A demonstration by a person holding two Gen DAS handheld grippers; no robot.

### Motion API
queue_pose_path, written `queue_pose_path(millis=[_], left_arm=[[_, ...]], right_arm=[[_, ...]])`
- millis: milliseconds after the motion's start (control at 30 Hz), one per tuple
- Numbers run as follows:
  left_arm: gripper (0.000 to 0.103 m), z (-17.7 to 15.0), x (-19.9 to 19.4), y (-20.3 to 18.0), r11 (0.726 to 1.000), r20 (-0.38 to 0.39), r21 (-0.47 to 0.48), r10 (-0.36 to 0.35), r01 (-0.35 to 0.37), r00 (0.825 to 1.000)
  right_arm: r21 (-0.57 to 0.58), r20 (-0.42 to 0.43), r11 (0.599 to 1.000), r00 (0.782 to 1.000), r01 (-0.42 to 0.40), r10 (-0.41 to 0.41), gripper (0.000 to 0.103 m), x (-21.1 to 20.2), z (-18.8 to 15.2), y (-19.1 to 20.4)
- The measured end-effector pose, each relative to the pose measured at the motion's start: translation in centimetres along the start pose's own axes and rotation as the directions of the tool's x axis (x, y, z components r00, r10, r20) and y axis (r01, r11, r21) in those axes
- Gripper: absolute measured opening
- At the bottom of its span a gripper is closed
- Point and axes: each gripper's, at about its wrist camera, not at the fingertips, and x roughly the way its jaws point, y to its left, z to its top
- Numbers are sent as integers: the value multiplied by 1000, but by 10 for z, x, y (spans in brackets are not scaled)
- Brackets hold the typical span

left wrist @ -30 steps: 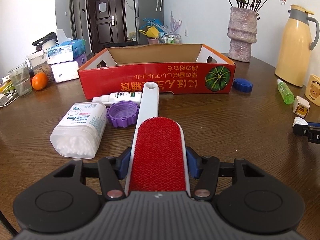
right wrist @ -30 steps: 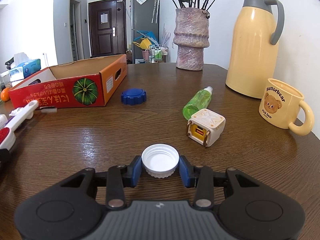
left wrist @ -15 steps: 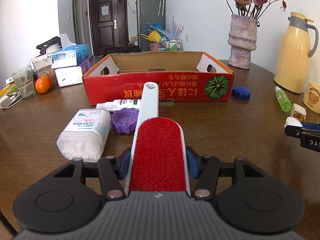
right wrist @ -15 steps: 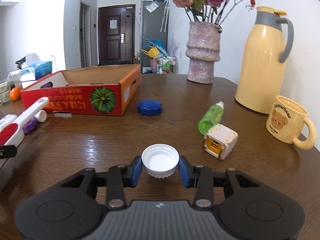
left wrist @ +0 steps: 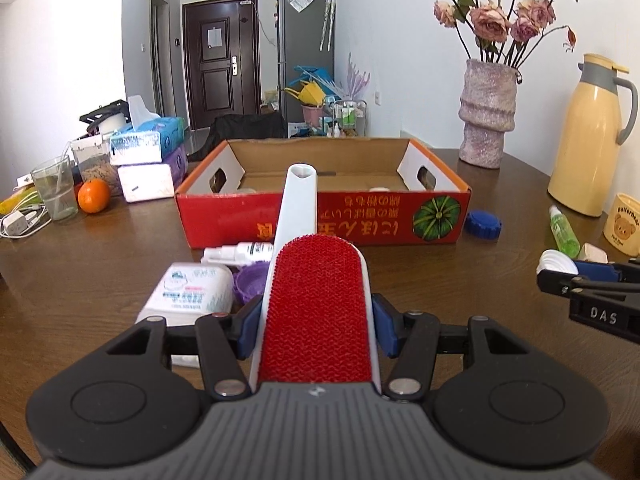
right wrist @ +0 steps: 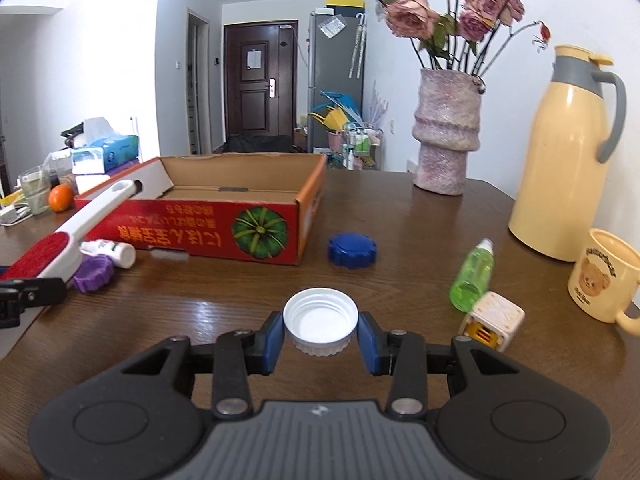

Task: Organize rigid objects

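Between the left gripper's [left wrist: 316,326] blue pads sits the red head of a lint brush [left wrist: 316,304], clamped, its white handle reaching toward the red cardboard box [left wrist: 320,220]. The right gripper [right wrist: 321,338] pinches a white bottle cap [right wrist: 320,318], open side up, above the wooden table [right wrist: 400,240]. Near the box lie a blue lid [right wrist: 352,250], purple lid [right wrist: 93,274] and green spray bottle [right wrist: 473,276].

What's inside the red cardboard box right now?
The red cardboard box shows mostly bare cardboard floor. Two pale items peek just behind its front wall in the left wrist view; that wall and the lint brush hide the rest.
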Motion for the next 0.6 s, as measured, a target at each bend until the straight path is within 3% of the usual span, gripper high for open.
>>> queue_pose_path(millis=[600], left_arm=[[56,40,10,12,998,63,-56,-7,10,998]], right_arm=[[-19,45,998,997,-58,59,39,19,38,32]])
